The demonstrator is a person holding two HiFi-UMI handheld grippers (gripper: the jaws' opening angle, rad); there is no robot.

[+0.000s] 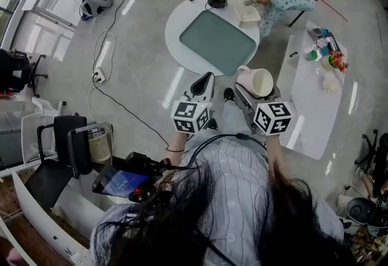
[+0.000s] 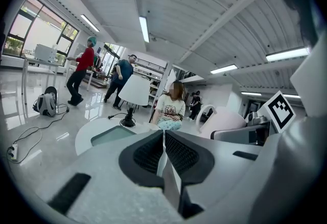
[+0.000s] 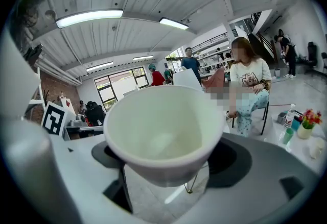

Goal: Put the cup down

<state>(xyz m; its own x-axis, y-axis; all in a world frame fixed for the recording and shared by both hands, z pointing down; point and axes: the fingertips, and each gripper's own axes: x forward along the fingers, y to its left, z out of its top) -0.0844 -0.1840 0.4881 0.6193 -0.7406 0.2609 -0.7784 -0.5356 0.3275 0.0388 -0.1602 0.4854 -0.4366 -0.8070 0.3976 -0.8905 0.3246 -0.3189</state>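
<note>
Now, in the head view, your right gripper (image 1: 245,94) holds a white cup (image 1: 257,82) tipped sideways in the air, just off the near edge of the round white table (image 1: 174,25), and your left gripper (image 1: 205,84) hangs close beside it. In the left gripper view, the jaws are pressed together with nothing between them. In the right gripper view, the jaws clamp the cup's lower wall, its empty mouth facing the camera.
</note>
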